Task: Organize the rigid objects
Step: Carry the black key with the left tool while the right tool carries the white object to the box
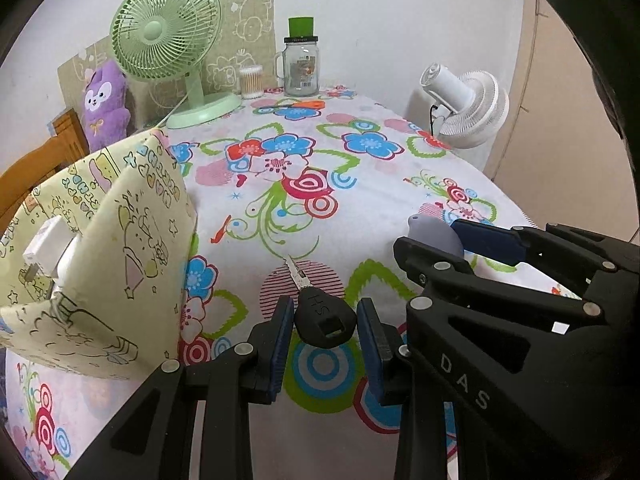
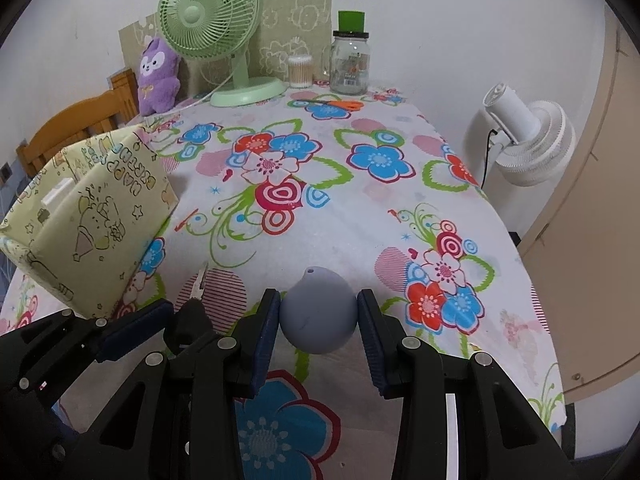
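Black key (image 1: 325,320) marked "HS"; right gripper (image 1: 456,252) reads "DAS".

At the far end of my table (image 2: 360,216) stand a green fan (image 2: 212,20), a purple plush toy (image 2: 158,76), cotton swabs (image 2: 300,70) and a glass jar (image 2: 350,62).

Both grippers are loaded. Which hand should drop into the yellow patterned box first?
Left, probably. The left gripper, shut on the key, sits right beside the yellow patterned box. The right gripper holds the grey teardrop-shaped object farther from it, with the left gripper in between.
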`<action>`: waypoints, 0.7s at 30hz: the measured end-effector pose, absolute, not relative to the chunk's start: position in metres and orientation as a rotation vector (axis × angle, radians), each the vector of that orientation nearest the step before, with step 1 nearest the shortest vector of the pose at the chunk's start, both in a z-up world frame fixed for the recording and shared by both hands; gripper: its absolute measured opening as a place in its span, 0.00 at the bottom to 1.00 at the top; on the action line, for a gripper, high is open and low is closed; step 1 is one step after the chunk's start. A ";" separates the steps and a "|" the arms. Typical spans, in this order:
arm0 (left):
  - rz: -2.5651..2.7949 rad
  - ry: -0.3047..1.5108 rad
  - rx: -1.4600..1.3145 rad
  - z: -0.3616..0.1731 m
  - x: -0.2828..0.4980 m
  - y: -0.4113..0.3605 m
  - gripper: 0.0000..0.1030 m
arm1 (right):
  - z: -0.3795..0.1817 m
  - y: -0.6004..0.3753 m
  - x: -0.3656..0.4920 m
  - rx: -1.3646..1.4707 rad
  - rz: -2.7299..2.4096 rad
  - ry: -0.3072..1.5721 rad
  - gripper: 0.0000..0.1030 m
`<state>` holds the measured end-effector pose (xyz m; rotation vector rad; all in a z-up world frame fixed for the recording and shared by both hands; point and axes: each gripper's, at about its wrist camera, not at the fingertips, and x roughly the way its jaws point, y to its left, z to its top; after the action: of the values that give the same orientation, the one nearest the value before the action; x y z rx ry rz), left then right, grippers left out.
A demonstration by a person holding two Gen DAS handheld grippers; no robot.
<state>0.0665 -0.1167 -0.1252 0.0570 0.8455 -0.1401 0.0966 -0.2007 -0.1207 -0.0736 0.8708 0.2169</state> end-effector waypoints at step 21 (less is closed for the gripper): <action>-0.160 0.759 0.062 -0.077 0.053 -0.115 0.32 | -0.068 -0.203 0.075 -0.074 0.182 0.777 0.42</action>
<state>0.0535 -0.1149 -0.0768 0.0622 0.7594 -0.1602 0.0750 -0.2033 -0.0683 -0.0736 0.7766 0.1818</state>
